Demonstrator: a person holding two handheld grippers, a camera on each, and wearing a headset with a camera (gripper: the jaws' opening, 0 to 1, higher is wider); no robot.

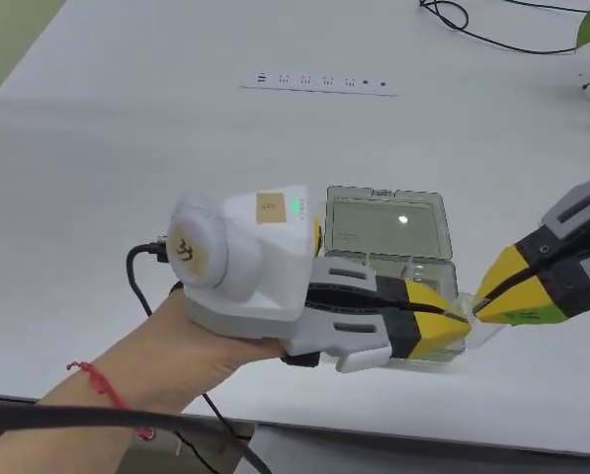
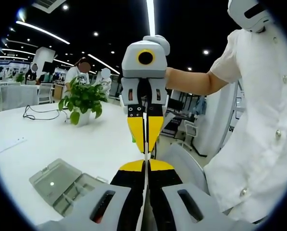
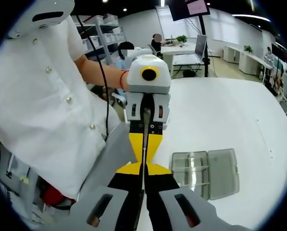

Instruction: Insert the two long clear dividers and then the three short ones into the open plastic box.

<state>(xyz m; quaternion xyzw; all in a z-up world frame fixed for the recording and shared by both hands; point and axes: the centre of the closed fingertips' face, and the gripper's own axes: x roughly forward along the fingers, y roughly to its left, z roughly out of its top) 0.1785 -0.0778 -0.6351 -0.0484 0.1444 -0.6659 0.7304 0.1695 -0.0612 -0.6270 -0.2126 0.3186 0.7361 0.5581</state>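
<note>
Head view: the left gripper (image 1: 461, 322) and the right gripper (image 1: 476, 304) are brought tip to tip at the near right corner of the plastic box (image 1: 420, 273), which stands on the white table (image 1: 126, 168) with its lid (image 1: 388, 225) laid flat open behind it. Both pairs of jaws are seen pressed narrow, each pinching an end of one clear divider (image 1: 484, 333), which is held just above and beside the box's right end. Whether this piece is a long or a short one cannot be told.

The step in hand is judged to be the seating of this divider. For the next move, the strip has to be lined up with its slots in the box walls, kept upright, and lowered evenly at both ends before either grip is released.

In the right gripper view, clear strips (image 3: 189, 169) are noted already standing across the base of the box; their number cannot be fixed. No contents are noted on the lid.
</note>
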